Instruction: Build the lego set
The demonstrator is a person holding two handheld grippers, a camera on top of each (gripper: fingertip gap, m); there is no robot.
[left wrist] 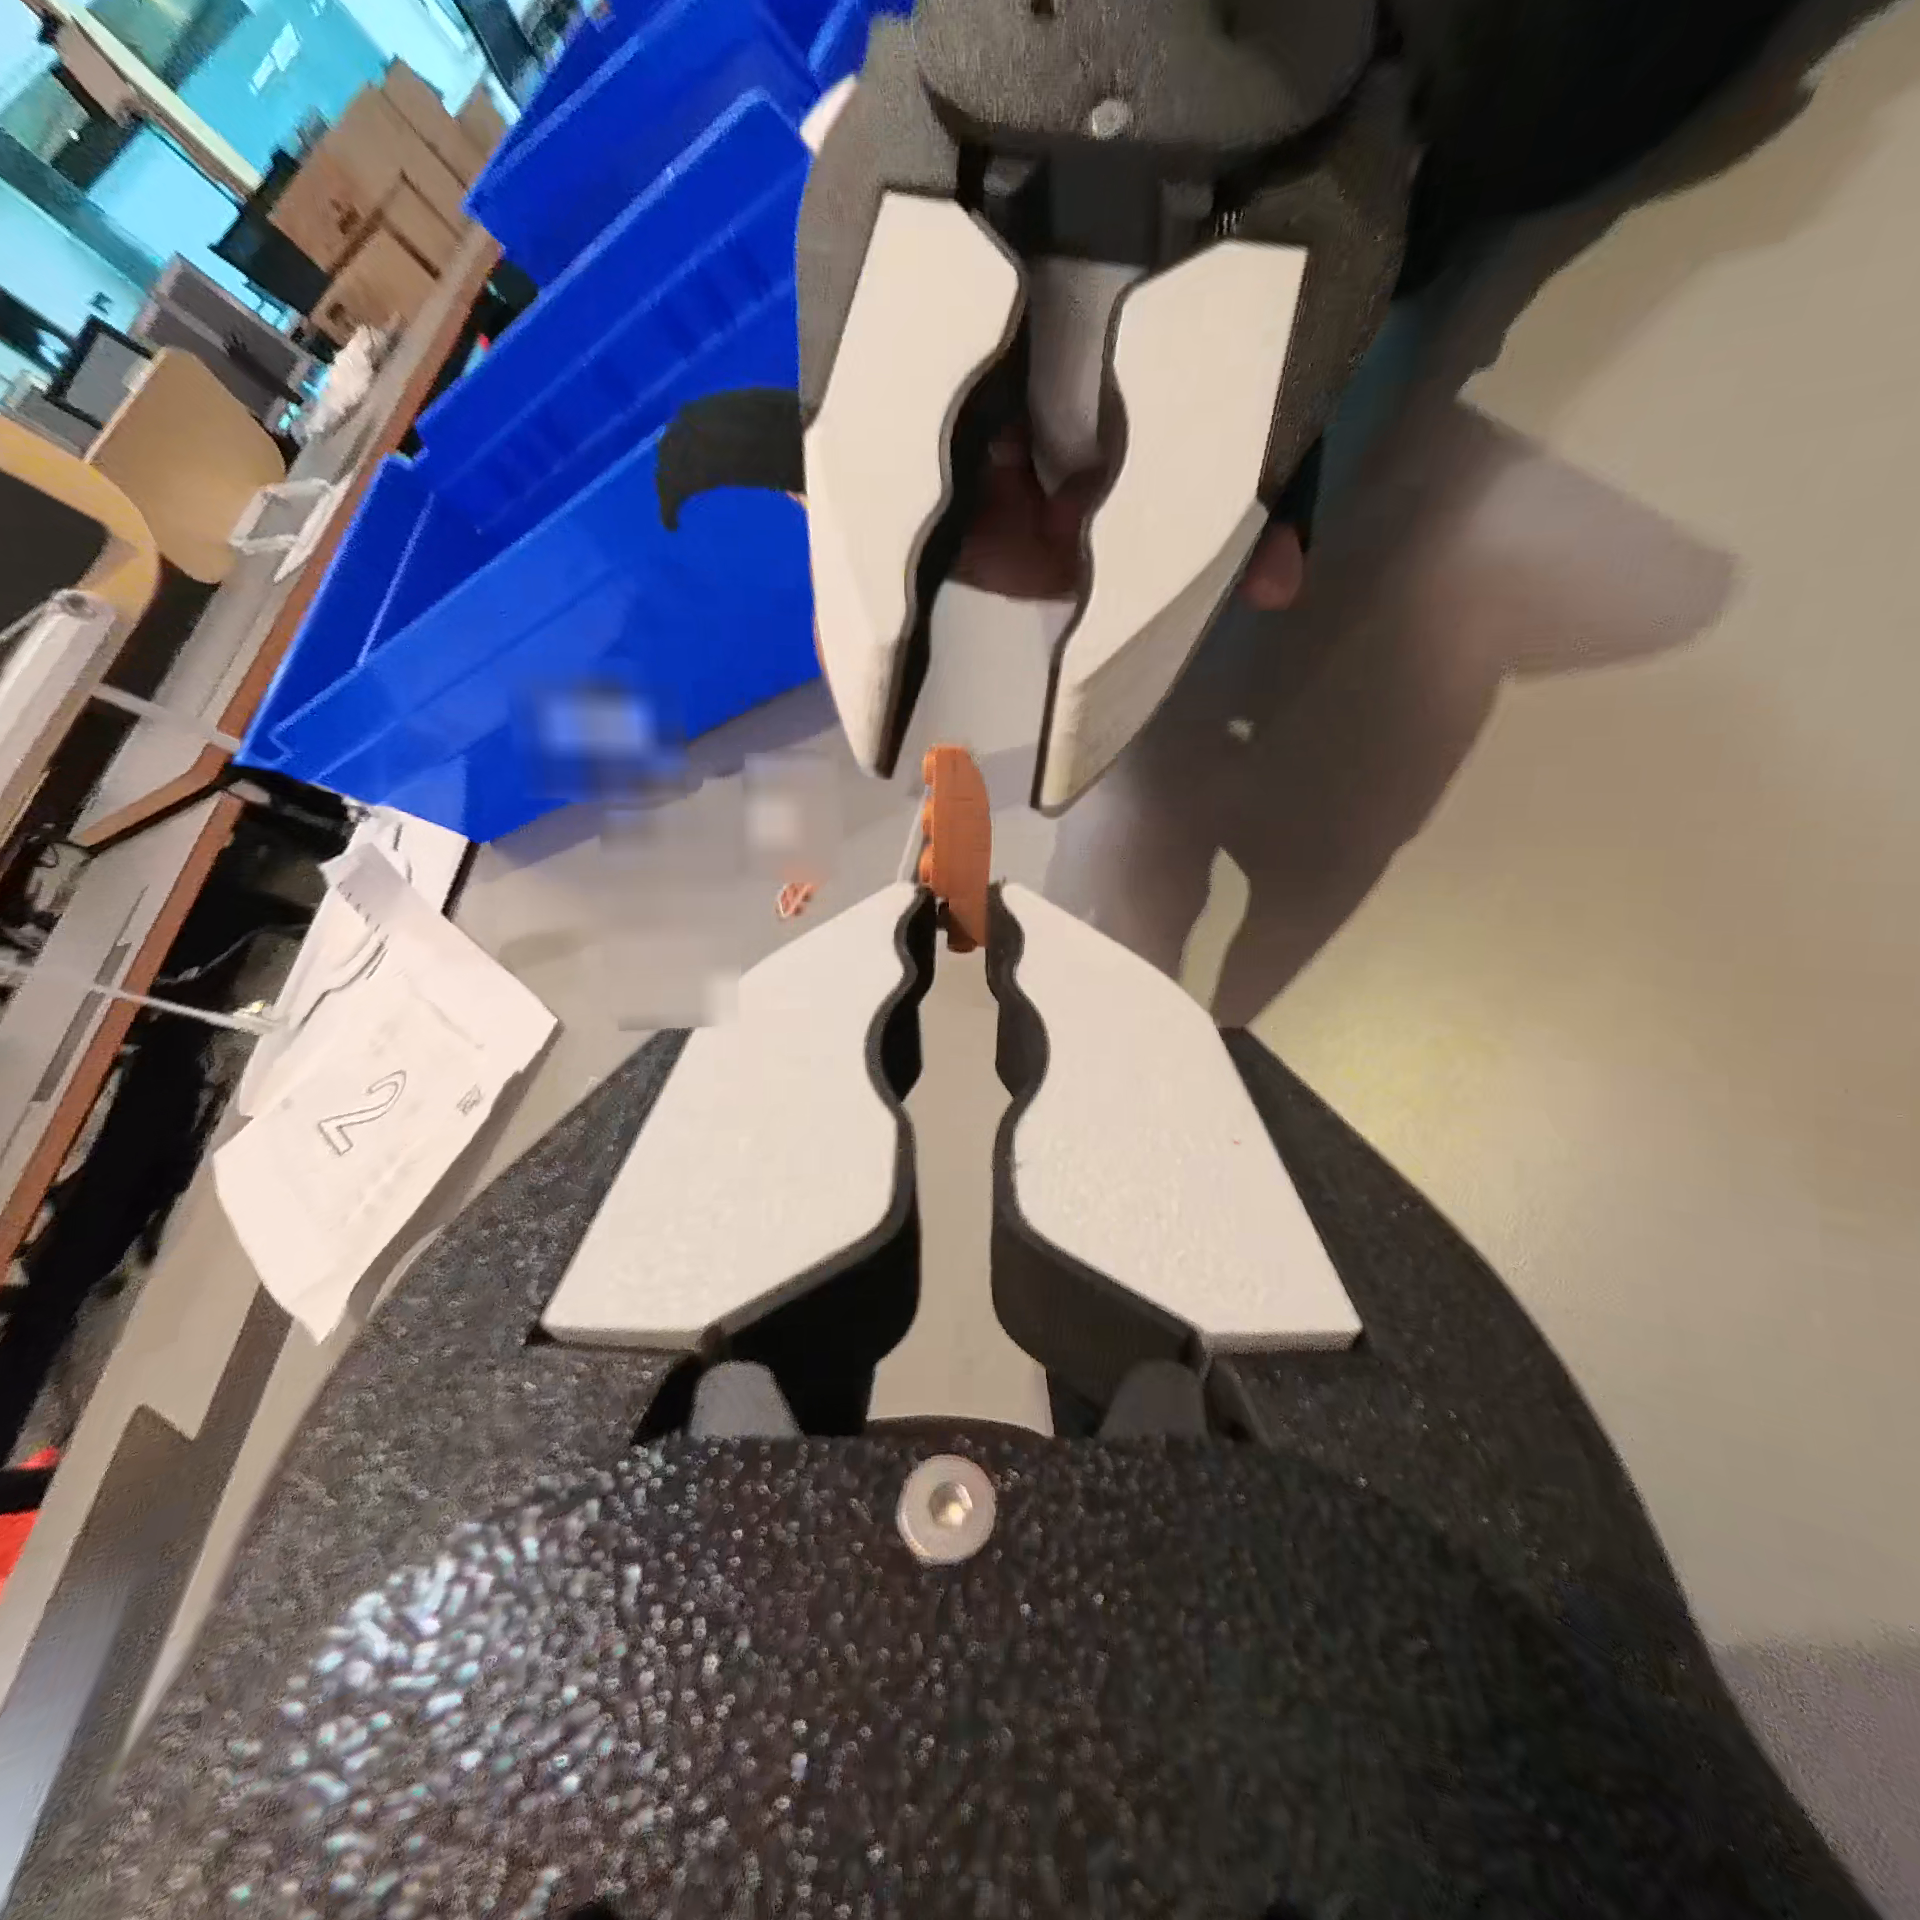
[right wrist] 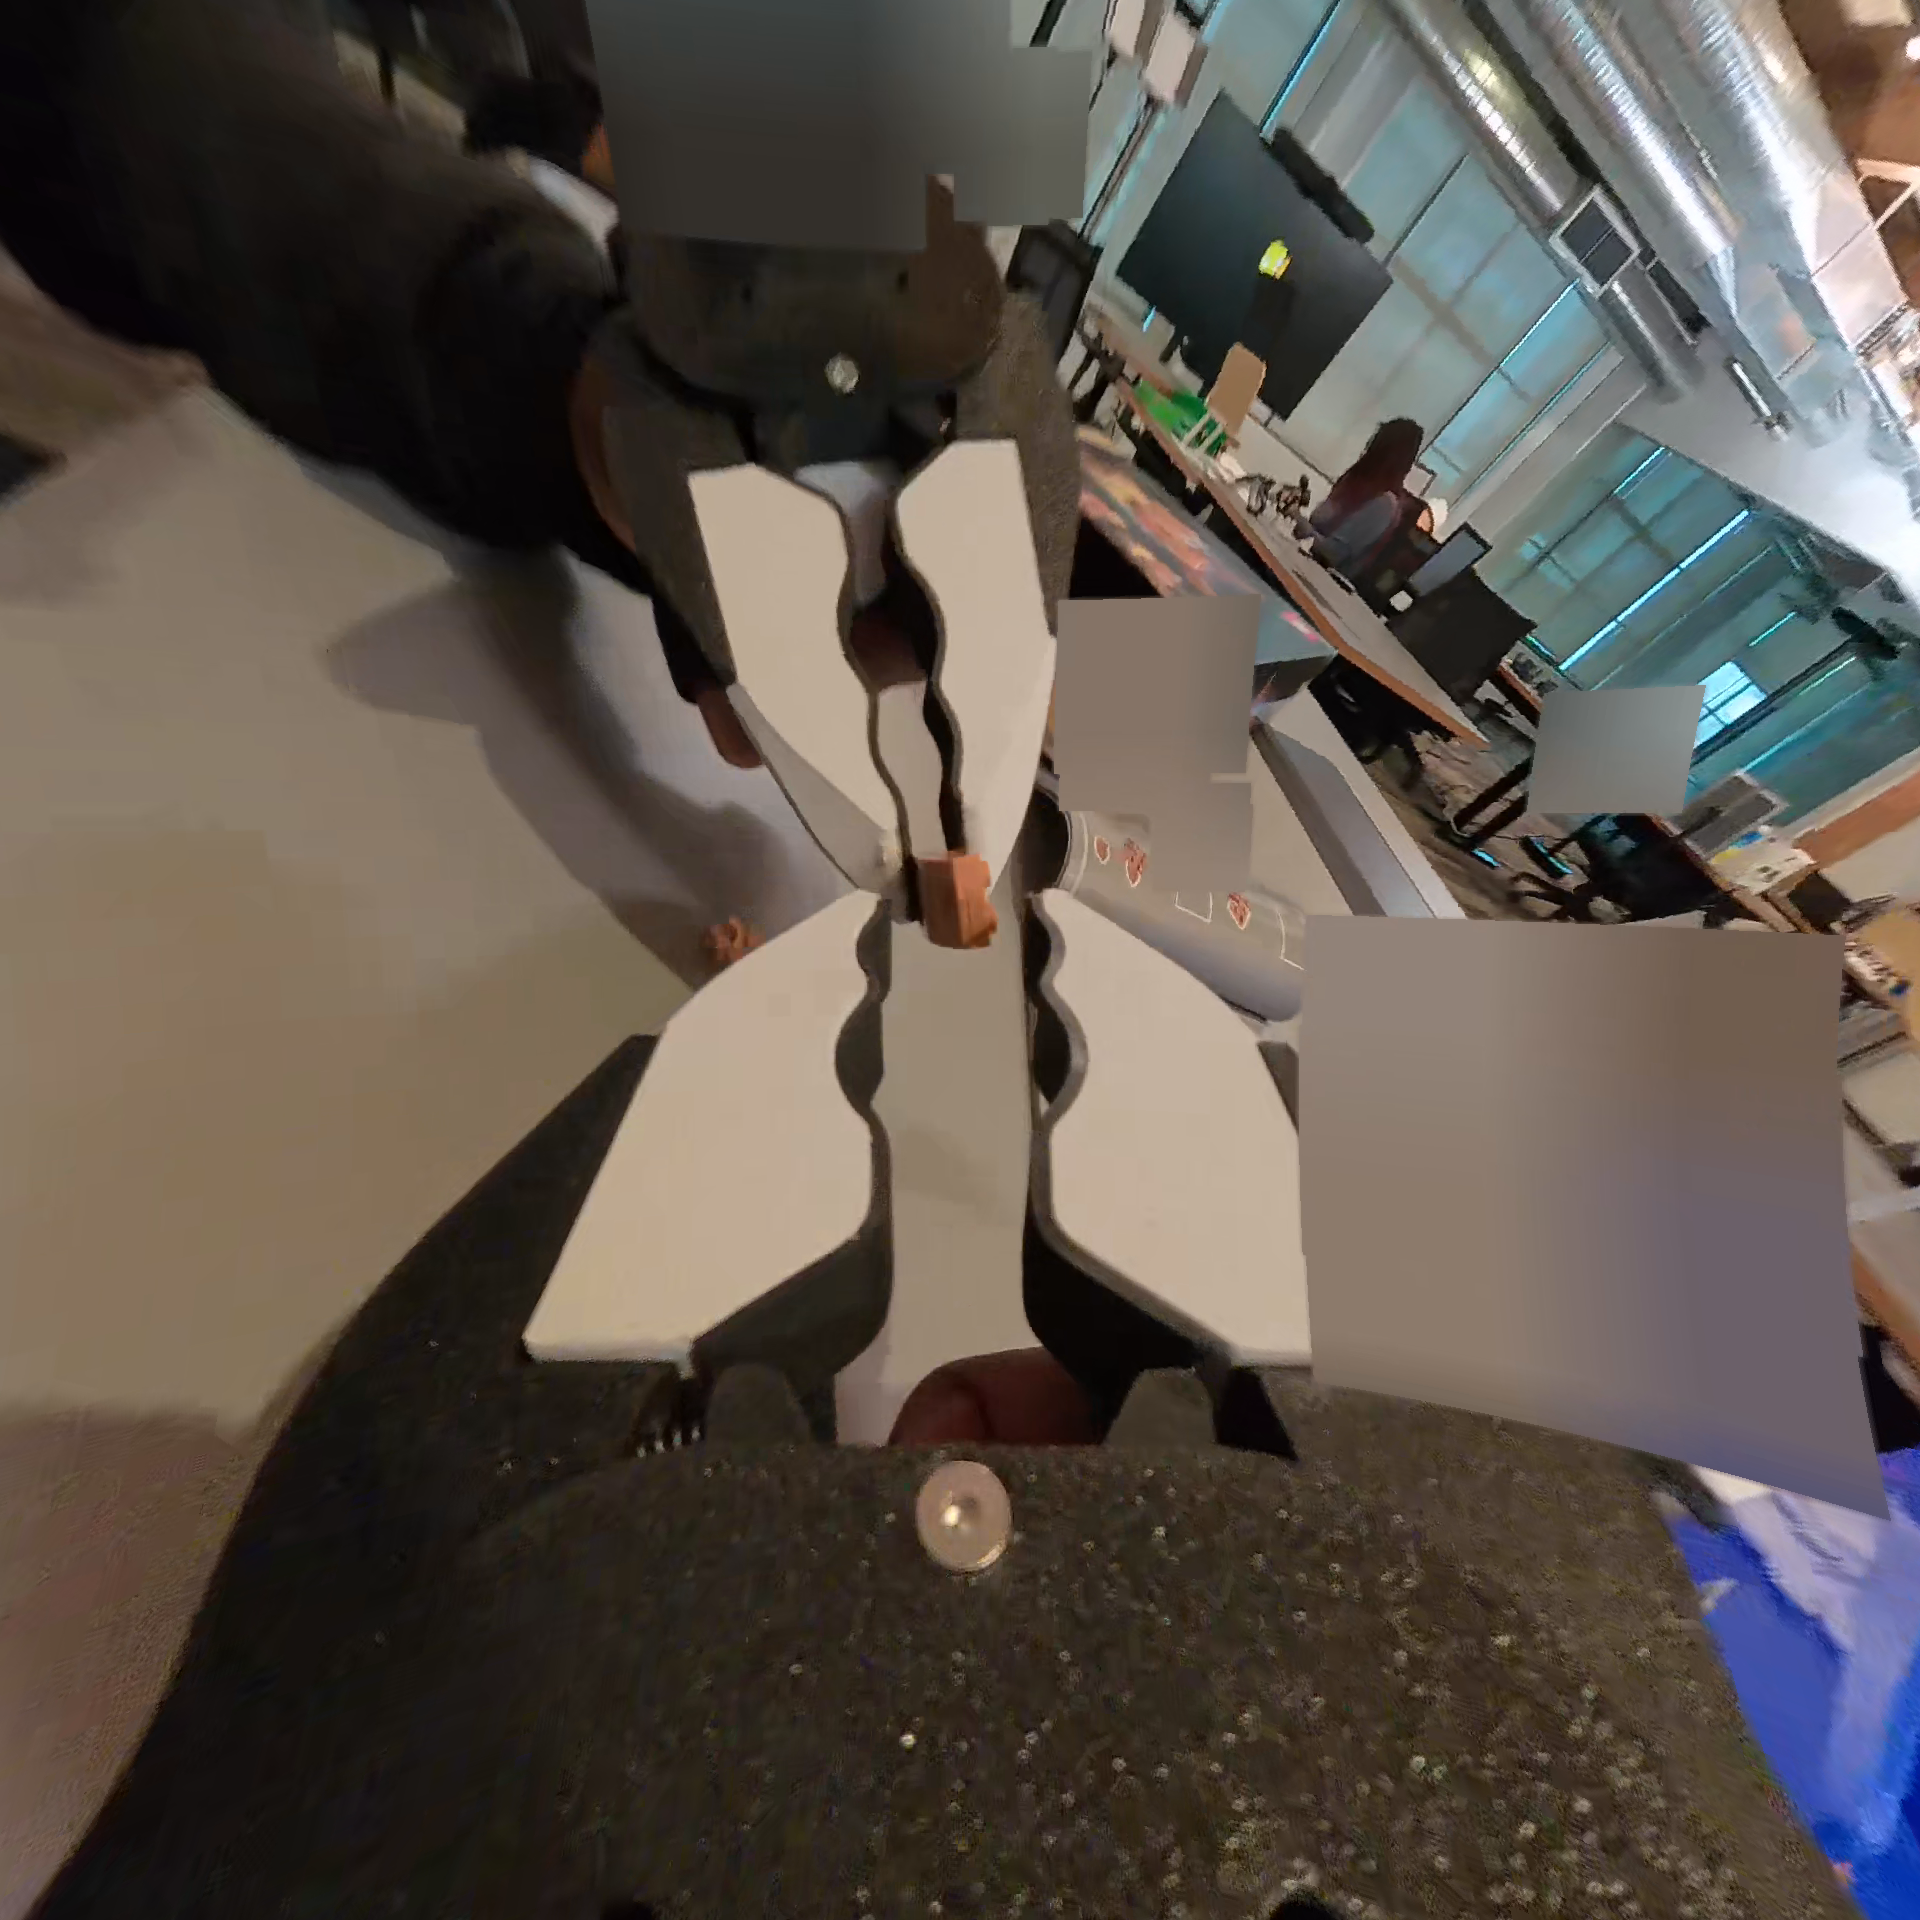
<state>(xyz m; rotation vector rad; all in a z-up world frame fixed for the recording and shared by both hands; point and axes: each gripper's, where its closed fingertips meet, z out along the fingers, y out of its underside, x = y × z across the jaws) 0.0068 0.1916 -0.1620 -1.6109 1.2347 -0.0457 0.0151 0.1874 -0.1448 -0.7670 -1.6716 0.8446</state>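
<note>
My left gripper [left wrist: 958, 896] is shut on a small orange-brown toothed piece [left wrist: 958, 821], which sticks out past its fingertips above the grey table [left wrist: 1558, 1039]. The right wrist view shows the same: the left gripper [right wrist: 940, 875] comes in from above and pinches the piece [right wrist: 951, 904] at its tips. My right gripper [right wrist: 958, 912] is open. The piece sits between its fingertips, with a gap on each side and neither pad on it. In the left wrist view the right gripper [left wrist: 971, 784] faces mine, jaws apart around the piece's far end.
Blue bins [left wrist: 623, 416] line the table's left side, with a white paper sheet [left wrist: 384, 1091] beside them. A small orange piece [right wrist: 732, 940] lies on the table. A grey cylinder with red stickers [right wrist: 1174, 914] lies to the right. A person's dark sleeve [right wrist: 312, 260] is behind.
</note>
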